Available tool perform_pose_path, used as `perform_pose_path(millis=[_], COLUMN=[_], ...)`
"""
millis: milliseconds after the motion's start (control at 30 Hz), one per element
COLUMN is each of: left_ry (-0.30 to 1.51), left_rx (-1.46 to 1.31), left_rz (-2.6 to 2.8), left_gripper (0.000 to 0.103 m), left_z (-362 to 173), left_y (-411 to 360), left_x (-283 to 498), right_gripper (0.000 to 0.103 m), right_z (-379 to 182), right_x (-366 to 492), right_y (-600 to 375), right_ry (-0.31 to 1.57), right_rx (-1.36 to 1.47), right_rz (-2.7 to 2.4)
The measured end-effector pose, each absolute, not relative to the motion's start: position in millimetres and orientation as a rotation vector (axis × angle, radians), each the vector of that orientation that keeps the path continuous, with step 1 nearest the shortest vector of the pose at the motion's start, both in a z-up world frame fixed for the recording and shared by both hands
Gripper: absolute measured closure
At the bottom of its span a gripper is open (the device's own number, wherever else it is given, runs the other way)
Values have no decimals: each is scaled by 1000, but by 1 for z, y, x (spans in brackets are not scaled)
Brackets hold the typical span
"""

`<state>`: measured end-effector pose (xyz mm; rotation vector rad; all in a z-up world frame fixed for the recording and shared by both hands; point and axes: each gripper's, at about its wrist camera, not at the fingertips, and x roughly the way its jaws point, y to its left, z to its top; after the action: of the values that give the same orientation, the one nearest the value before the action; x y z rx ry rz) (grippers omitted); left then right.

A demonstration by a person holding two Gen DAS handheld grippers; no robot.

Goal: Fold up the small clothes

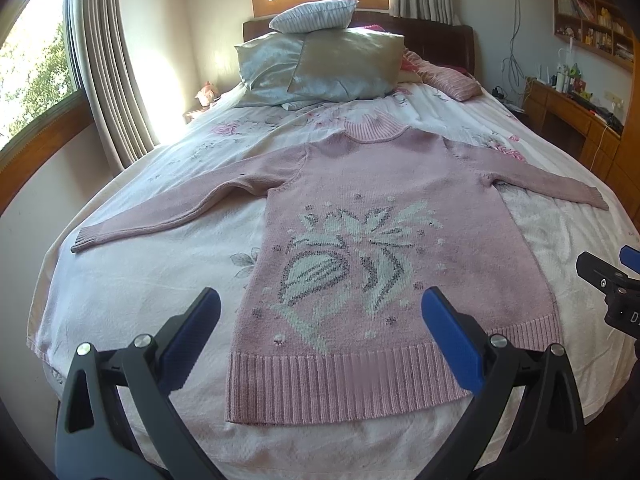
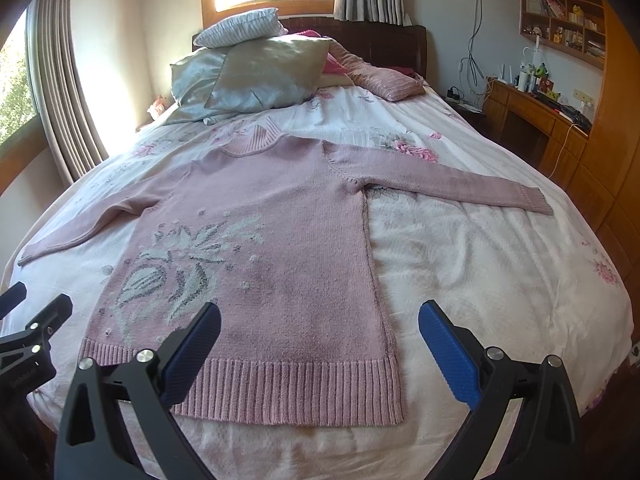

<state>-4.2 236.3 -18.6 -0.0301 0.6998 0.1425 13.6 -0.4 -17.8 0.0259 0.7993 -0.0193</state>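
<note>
A pink knitted sweater [image 1: 400, 208] with a white and grey flower pattern lies flat, front up, on the bed, both sleeves spread out sideways and the ribbed hem nearest me. The same sweater [image 2: 280, 240] fills the middle of the right wrist view. My left gripper [image 1: 320, 320] hovers open above the hem's left half, nothing between its blue pads. My right gripper [image 2: 320, 336] is open above the hem's right corner, also holding nothing. The right gripper [image 1: 612, 276] also shows at the right edge of the left wrist view.
The bed [image 1: 140, 280] has a white floral cover. Pillows [image 1: 320, 64] are stacked at the headboard. A wooden desk [image 2: 536, 116] and shelves stand right of the bed, curtained windows [image 1: 100, 60] on the left and behind.
</note>
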Motion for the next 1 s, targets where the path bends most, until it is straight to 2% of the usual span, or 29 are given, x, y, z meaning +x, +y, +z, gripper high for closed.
perform_pose_path(millis=[1000], left_ry=[701], left_rx=[-31], left_rz=[146], left_gripper=[3], left_z=[-20], left_y=[234], left_x=[-3], right_gripper=[4], right_z=[-20], right_x=[15], right_y=[-3], right_ry=[806], right_rx=[29], right_rz=[-19])
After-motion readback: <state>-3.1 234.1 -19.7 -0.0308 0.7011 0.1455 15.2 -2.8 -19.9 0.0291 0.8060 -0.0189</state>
